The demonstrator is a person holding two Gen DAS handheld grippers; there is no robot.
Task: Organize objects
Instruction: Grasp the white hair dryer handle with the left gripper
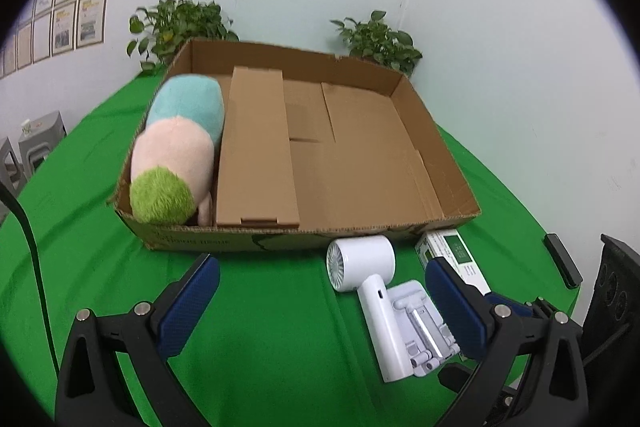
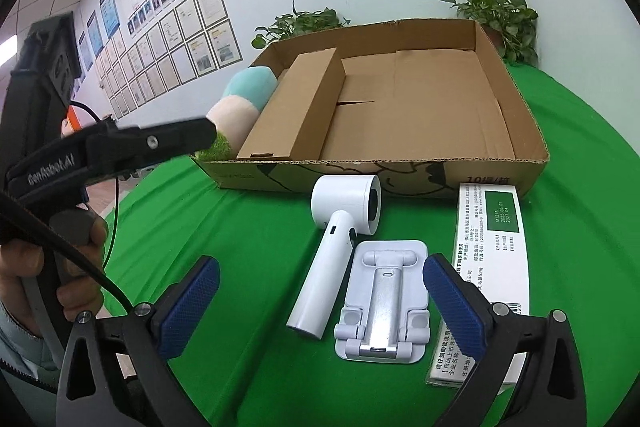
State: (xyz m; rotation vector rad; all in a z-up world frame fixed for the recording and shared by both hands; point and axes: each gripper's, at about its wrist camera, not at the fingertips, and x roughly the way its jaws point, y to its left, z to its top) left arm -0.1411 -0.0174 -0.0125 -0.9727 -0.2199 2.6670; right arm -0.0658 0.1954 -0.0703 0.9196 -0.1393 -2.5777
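A shallow cardboard box (image 1: 440, 155) (image 2: 516, 99) sits on the green tablecloth. Inside it, along the left wall, lie a plush toy (image 1: 180, 147) (image 2: 240, 107) in blue, pink and green and a long brown carton (image 1: 256, 147) (image 2: 296, 107). In front of the box lie a white handheld fan (image 1: 360, 259) (image 2: 340, 223), a white folding phone stand (image 1: 416, 331) (image 2: 384, 303) and a white-and-green medicine box (image 1: 456, 251) (image 2: 492, 251). My left gripper (image 1: 322, 263) is open over bare cloth left of the fan. My right gripper (image 2: 322, 263) is open above the fan handle and the stand, its pads touching nothing.
Two potted plants (image 1: 180, 23) (image 1: 376, 39) stand behind the box against the wall. A small black bar (image 1: 564, 261) lies on the cloth at the right. The left gripper (image 2: 160, 143), held by a hand (image 2: 80, 239), shows in the right wrist view. Grey stools (image 1: 36, 139) stand off the table's left.
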